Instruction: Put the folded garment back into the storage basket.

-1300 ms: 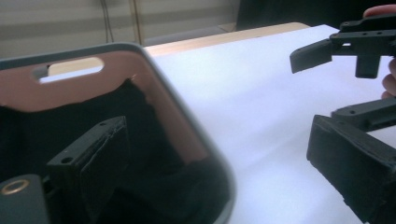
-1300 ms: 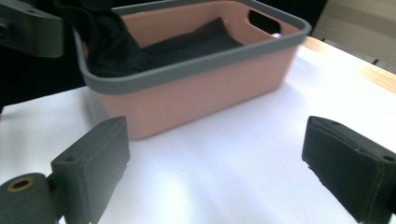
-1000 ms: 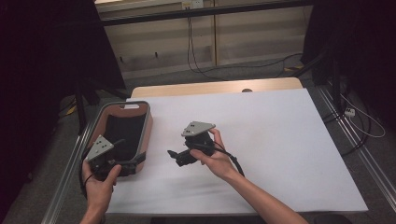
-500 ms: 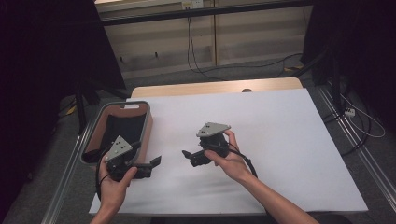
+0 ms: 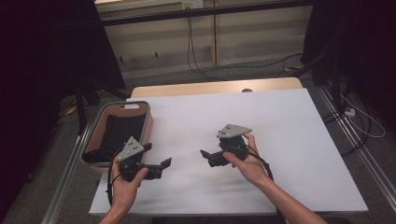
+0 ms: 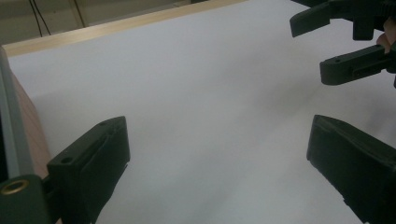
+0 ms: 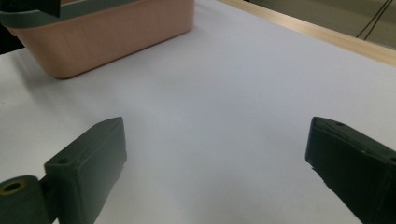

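Two grippers, left gripper [image 5: 161, 164] and right gripper [image 5: 205, 155]; one basket [image 5: 148, 122]; one table [image 5: 280, 121].

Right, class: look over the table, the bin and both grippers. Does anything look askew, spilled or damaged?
Nothing stands out. The bin sits upright at the table's left edge, the white table shows no spill, and the left gripper and right gripper are both open, holding nothing.

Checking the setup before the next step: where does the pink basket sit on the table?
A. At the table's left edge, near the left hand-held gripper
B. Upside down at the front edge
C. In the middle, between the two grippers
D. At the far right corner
A: in the high view the pink basket stands at the table's left edge, just beyond the left hand-held gripper.
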Action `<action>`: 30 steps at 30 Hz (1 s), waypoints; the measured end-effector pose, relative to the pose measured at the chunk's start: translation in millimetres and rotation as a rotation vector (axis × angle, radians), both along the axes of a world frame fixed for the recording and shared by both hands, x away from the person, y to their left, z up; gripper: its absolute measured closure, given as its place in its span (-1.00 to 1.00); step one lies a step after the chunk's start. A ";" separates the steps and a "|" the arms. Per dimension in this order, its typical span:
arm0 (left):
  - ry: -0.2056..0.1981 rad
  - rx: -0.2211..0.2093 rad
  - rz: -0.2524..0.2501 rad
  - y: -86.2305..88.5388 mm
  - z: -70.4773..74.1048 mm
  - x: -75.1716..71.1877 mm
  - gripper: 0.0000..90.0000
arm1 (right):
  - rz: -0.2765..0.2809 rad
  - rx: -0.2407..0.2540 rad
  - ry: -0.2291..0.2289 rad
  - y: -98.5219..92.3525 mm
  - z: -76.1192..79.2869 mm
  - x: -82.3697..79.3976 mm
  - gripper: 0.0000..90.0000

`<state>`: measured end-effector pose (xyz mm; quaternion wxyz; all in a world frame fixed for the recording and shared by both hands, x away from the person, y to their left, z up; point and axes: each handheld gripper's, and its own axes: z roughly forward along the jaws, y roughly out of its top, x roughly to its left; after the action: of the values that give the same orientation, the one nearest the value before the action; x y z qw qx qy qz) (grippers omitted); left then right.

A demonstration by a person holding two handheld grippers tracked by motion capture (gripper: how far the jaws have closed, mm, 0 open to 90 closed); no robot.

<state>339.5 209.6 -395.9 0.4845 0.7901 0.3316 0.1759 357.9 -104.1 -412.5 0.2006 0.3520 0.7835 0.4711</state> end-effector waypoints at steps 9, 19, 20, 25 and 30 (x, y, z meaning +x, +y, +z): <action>-0.005 0.000 0.005 -1.6 -2.0 2.0 -0.87 | -0.053 -0.006 -0.014 -27.5 -2.3 -17.2 -0.92; 0.005 -0.012 0.008 2.0 -5.7 0.9 -0.87 | -0.122 -0.003 -0.008 -54.9 -9.1 -33.2 -0.88; 0.008 -0.006 0.013 2.2 -5.9 0.4 -0.87 | -0.129 0.001 -0.014 -57.2 -8.6 -35.4 -0.87; 0.005 -0.028 0.020 5.4 -7.0 -2.8 -0.87 | -0.159 0.004 -0.021 -67.7 -8.6 -44.5 -0.88; 0.006 -0.005 -0.001 2.2 -9.9 -2.6 -0.87 | -0.197 0.006 -0.035 -81.6 -10.0 -55.8 -0.89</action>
<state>336.9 211.8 -405.8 0.4855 0.7896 0.3332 0.1724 302.1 -185.7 -422.4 0.2584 0.4198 0.7402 0.4573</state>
